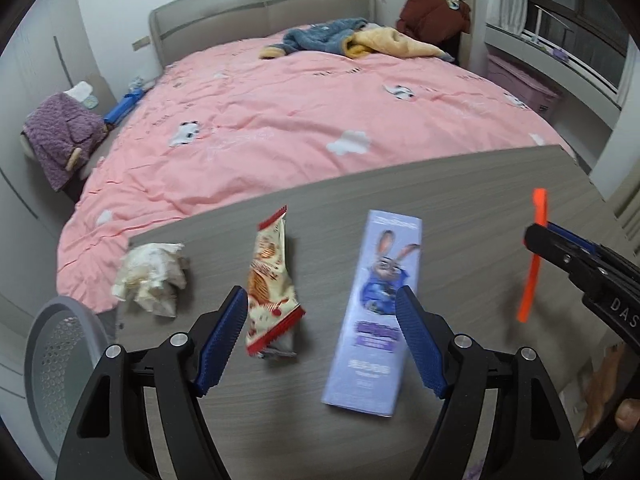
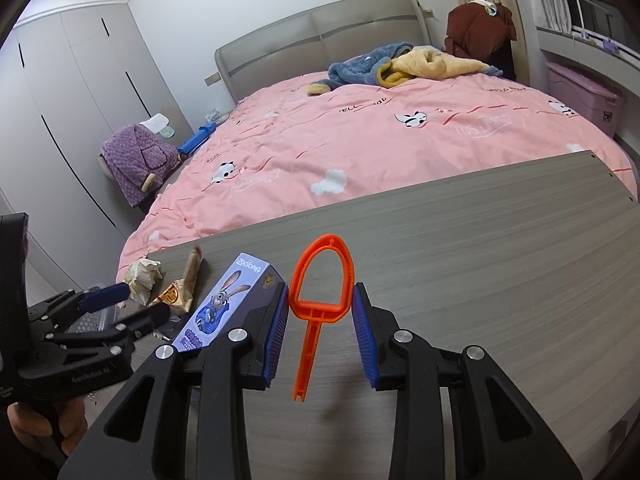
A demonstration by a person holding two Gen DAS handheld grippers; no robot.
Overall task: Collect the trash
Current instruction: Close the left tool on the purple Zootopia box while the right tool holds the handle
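On the grey wood table (image 1: 480, 208) lie a crumpled tissue (image 1: 152, 276), a red-and-cream snack wrapper (image 1: 270, 280) and a purple rabbit-print box (image 1: 376, 308). My left gripper (image 1: 322, 304) hovers open above the wrapper and the box, touching neither. My right gripper (image 2: 320, 308) is shut on an orange plastic loop with a stem (image 2: 320, 280), held clear of the table (image 2: 480, 260). From the left wrist the right gripper (image 1: 538, 236) shows at the right with the orange piece (image 1: 532, 264). From the right wrist the left gripper (image 2: 136, 304), tissue (image 2: 142, 274), wrapper (image 2: 188, 280) and box (image 2: 224, 304) sit at the left.
A bed with a pink cover (image 1: 280, 120) runs along the table's far edge. A grey mesh object (image 1: 60, 360), bin or chair back, stands off the table's left corner. A purple garment (image 1: 60, 140) lies left of the bed. A pink storage box (image 2: 584, 100) stands at the right.
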